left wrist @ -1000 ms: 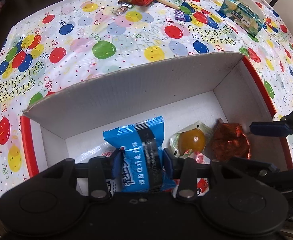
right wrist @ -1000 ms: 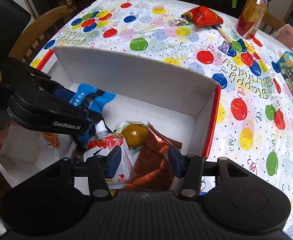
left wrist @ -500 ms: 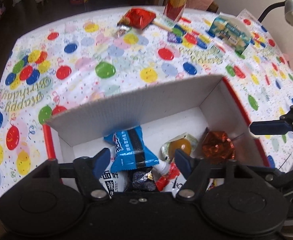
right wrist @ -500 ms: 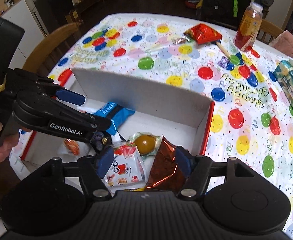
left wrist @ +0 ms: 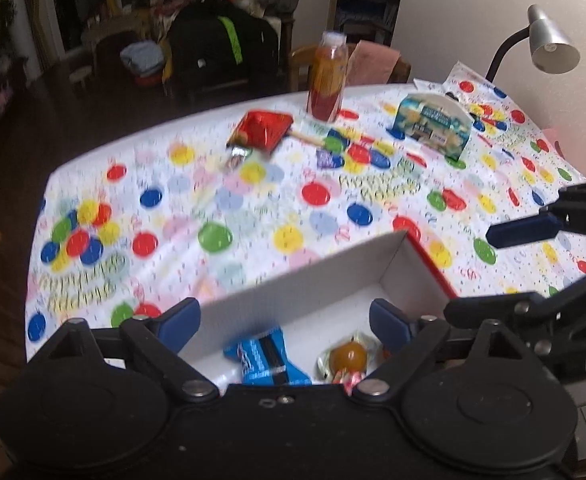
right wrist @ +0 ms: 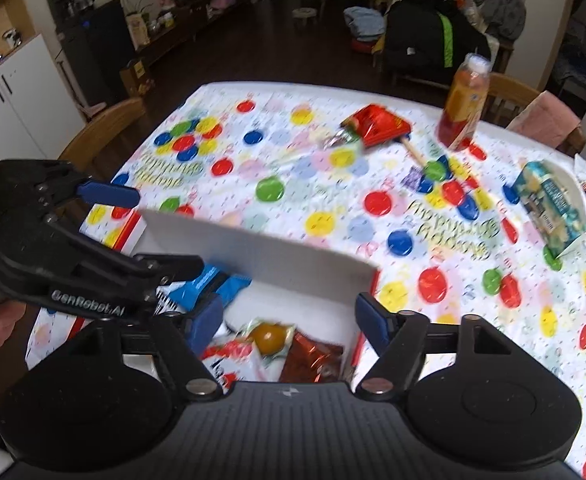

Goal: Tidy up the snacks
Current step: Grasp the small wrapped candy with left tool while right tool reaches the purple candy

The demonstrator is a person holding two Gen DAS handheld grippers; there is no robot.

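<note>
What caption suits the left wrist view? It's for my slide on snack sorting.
Open left gripper above the white box holding a blue snack packet, more snacks waiting on the balloon tablecloth.

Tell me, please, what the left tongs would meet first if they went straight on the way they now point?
Probably the far wall of the cardboard box, which sits between the open left tongs; beyond it lies only tablecloth. Depth is unclear, so they might pass just over its rim.
</note>
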